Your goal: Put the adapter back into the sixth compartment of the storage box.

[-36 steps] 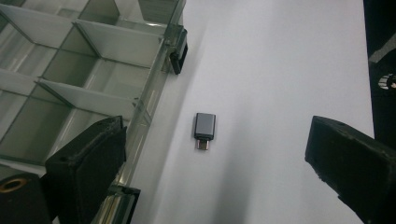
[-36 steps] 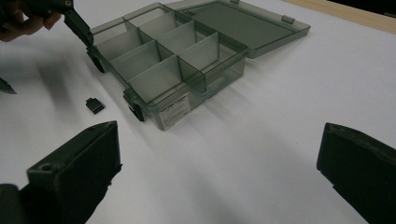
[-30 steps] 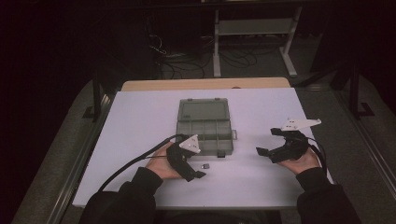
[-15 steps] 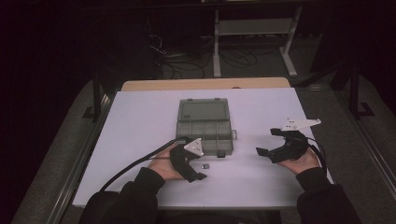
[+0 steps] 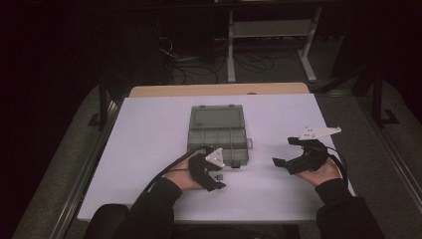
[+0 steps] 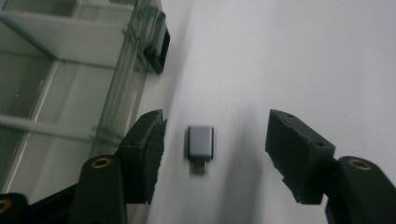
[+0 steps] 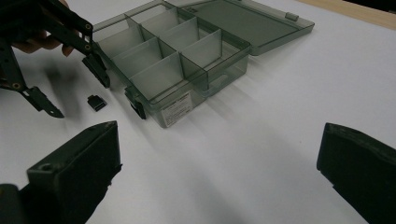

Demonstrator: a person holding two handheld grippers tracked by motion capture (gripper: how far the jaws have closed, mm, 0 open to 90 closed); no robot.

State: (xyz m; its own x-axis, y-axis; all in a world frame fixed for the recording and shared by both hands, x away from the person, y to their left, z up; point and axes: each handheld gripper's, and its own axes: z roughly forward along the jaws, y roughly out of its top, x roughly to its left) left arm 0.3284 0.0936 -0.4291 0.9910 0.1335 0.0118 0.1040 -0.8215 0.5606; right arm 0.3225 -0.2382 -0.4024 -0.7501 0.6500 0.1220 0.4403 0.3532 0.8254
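High view: a clear grey compartment box (image 5: 218, 135) lies open on the white table (image 5: 149, 129), its lid folded away from the person. The left gripper (image 5: 215, 180) sits just beside the box's near edge, tips toward the table, with a small dark adapter (image 5: 217, 176) on the surface by its tips. The right gripper (image 5: 279, 163) rests well apart on the other side of the box, with bare table between; its jaws stand spread and hold nothing.

Left gripper view: the USB adapter (image 6: 201, 143), silver-grey with a short plug facing the camera, lies flat on the table between the two black jaws. The jaws have just been closing and stand about half spread; a gap shows on each side of the adapter, so neither pad presses it. The box wall and a black latch (image 6: 158, 46) stand just beyond the jaw on the left of this view.

Right gripper view: its own jaws are wide apart over bare table. Farther off, the box's empty compartments lie open, and the left gripper (image 7: 79, 91) straddles the adapter (image 7: 97, 102) near the box's corner.
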